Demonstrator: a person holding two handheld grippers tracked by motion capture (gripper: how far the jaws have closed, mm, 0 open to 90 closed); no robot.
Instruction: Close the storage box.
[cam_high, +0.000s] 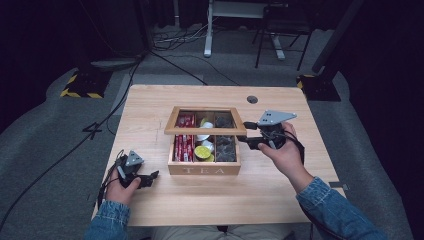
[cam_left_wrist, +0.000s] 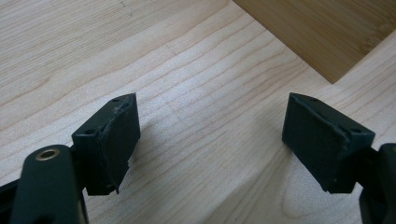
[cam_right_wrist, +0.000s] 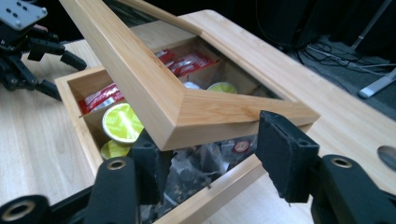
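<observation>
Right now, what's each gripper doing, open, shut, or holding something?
Left gripper: open, empty, over the table.
Right gripper: open, jaws either side of the tea box lid's corner, not clamping it.

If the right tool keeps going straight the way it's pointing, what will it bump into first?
Most likely the lid of the tea box. The right tool points at the lid's corner, which sits partway between its open jaws. Depth is hard to judge, so a jaw may already be brushing it.
</observation>
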